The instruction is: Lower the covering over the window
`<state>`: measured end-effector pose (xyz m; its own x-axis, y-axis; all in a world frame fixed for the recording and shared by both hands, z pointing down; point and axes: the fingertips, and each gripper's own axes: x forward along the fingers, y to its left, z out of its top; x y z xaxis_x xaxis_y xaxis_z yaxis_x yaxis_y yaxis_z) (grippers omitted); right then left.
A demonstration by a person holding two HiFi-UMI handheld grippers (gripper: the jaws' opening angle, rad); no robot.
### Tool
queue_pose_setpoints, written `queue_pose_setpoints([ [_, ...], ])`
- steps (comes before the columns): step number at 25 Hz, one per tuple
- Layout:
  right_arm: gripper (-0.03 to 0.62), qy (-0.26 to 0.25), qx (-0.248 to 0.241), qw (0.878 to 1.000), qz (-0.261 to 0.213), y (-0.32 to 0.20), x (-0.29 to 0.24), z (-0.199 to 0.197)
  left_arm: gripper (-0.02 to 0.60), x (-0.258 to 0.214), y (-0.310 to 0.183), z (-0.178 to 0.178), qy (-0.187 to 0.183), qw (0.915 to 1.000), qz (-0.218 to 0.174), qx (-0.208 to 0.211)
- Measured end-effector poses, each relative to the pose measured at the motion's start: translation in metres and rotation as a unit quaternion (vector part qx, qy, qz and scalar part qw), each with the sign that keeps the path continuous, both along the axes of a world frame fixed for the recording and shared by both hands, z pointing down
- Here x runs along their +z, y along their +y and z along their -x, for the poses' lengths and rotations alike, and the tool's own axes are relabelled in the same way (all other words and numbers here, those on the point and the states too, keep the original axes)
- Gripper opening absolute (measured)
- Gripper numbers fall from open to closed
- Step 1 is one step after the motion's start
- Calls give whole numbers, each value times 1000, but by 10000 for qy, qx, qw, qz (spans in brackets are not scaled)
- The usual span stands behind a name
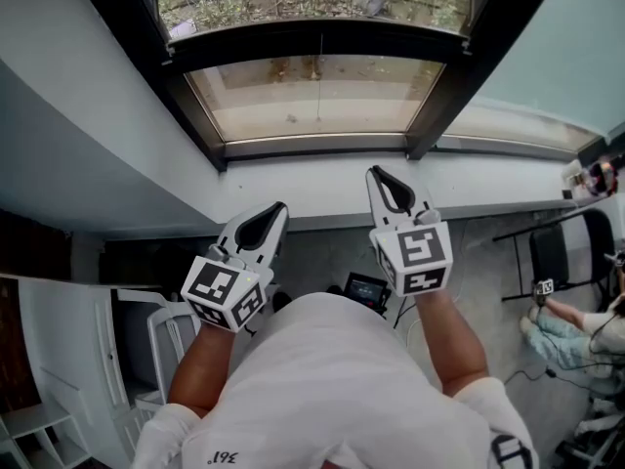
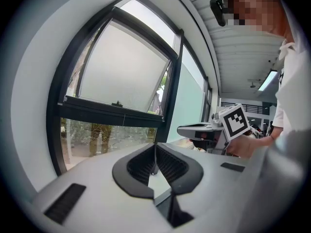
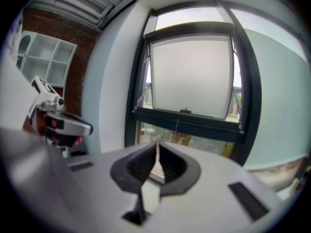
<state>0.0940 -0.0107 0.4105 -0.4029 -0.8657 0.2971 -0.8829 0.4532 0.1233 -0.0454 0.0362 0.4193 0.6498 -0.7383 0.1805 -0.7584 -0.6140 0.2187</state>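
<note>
A white blind (image 3: 189, 76) covers the upper, outward-tilted sash of the black-framed window (image 1: 195, 115); the left gripper view shows the blind (image 2: 121, 72) too. A thin cord (image 3: 177, 126) hangs from its bottom bar across the bare lower pane (image 1: 312, 96). My left gripper (image 1: 280, 206) is shut and holds nothing, its tips level with the front edge of the white sill (image 1: 312, 179). My right gripper (image 1: 374, 172) reaches over the sill, short of the glass. Its jaws meet at the tips, and the cord hangs beyond them, untouched.
Below the sill stand a white chair (image 1: 171, 335) and white shelving (image 1: 59, 360) at the left. A small screen (image 1: 367, 288) sits on the floor. At the right a seated person (image 1: 576, 330) is beside a black chair (image 1: 562, 252).
</note>
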Motion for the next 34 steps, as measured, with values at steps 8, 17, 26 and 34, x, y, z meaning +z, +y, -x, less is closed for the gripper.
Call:
queue_pose_setpoints([
  [8,22,-22,24,9999,154,9,10,10,31,3,0,5,-30,10000,25,81],
  [17,21,74,-58,9998,184,11,9,19,31,1,1,7,-27,9999,18,158],
  [26,21,96,-31,9997,202,15,8,18,31,0,7,4,-56,9997,38,244],
  [34,21,150,-30,9998,109,12,3,13,31,-5,3,-4,-84,9995,-65,306],
])
